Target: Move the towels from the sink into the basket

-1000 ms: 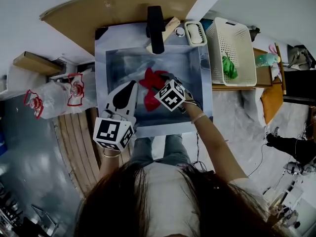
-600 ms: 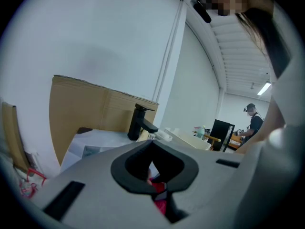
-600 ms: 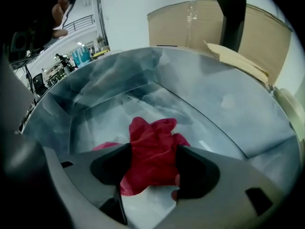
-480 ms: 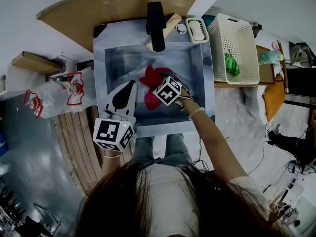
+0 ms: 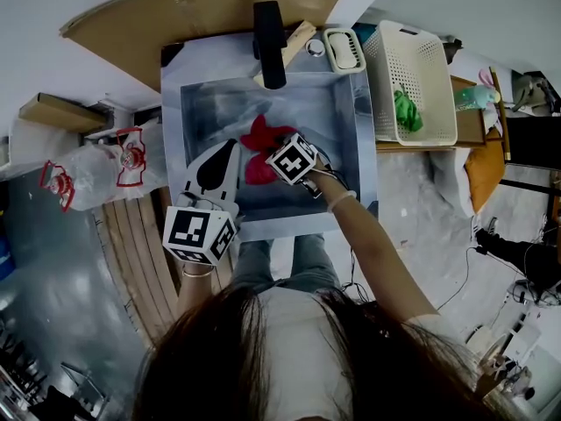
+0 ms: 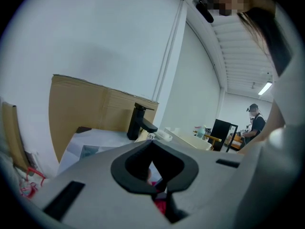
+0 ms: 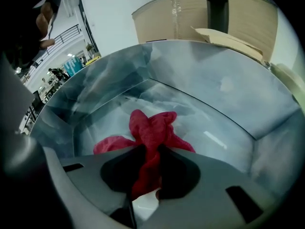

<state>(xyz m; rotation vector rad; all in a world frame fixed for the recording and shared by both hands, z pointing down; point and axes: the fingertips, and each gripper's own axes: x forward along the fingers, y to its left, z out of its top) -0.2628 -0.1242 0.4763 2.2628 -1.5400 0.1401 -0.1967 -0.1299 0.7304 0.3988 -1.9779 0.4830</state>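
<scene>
Transfer is judged to hinge on one bearing: in the head view, the white basket point(image 5: 427, 64) is set at about 2 o'clock from the sink point(image 5: 210, 112), past the sink's right rim, so the right hand is the nearer one.

The sink is seen as a deep, square-cornered basin of dull brushed steel, with a black faucet point(image 5: 269, 42) at its 12 o'clock edge. The basket is made of rigid plastic lattice, rectangular and tall-walled. A green towel point(image 5: 403, 112) is already lodged inside it.

The red towel point(image 5: 263, 139) is found crumpled in the middle of the sink floor, soft and limp, with several lobes splayed out. In the right gripper view its bunched ridge is run from 12 to 6 o'clock, straight between the jaws.

The right gripper point(image 7: 148, 162) is angled steeply down. Its jaws have just been closing, and that ridge is now pinched between the pads.

The left gripper point(image 5: 233, 149) is held over the sink at 9 o'clock of the towel, with its jaws drawn together on nothing.
</scene>
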